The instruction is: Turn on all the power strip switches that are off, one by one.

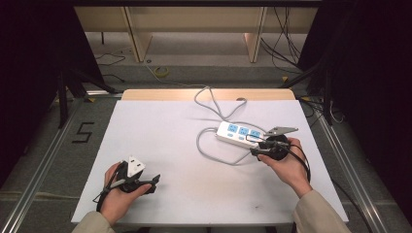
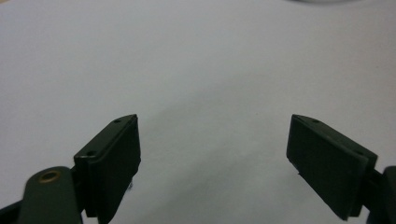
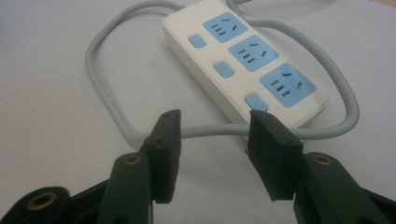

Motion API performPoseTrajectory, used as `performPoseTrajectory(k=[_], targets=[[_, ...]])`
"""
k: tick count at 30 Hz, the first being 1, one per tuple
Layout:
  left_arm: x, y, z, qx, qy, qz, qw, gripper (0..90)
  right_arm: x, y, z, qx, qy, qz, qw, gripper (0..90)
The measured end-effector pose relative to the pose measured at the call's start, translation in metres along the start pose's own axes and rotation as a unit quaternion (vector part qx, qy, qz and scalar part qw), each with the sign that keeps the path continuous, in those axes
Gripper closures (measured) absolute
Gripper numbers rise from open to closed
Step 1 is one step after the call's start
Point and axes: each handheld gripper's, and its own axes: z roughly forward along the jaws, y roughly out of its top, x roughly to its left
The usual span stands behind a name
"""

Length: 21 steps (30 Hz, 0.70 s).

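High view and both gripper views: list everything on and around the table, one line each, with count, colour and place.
Power strip: one, white with three blue sockets and three blue buttons, right of centre on the table.
Cable: one, grey, loops around the strip on the table and runs off the far edge.
Table: one, white top with a wooden far edge.
Yellow cable coil: one, on the floor beyond the table.
Number 5 mark: one, black, on the floor at left.
Left gripper: one, black, open above bare table, near left.
Right gripper: one, black, open just short of the strip's near end.
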Motion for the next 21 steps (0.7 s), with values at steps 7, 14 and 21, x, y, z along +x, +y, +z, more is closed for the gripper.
performPoseTrajectory(k=[7, 14, 21], targets=[[0.000, 0.000, 0.000, 0.001, 0.000, 0.000, 1.0000, 17.5, 0.006, -0.009, -0.006, -0.021, 0.007, -0.003, 0.9997, 53.9], [-0.001, -0.001, 0.000, 0.003, 0.000, 0.000, 1.0000, 17.5, 0.012, -0.020, -0.012, -0.049, 0.010, -0.001, 0.9988, 52.6], [0.000, -0.001, 0.001, 0.004, -0.001, 0.000, 1.0000, 17.2, 0.013, -0.027, -0.012, -0.054, 0.009, 0.003, 0.9985, 49.0]])
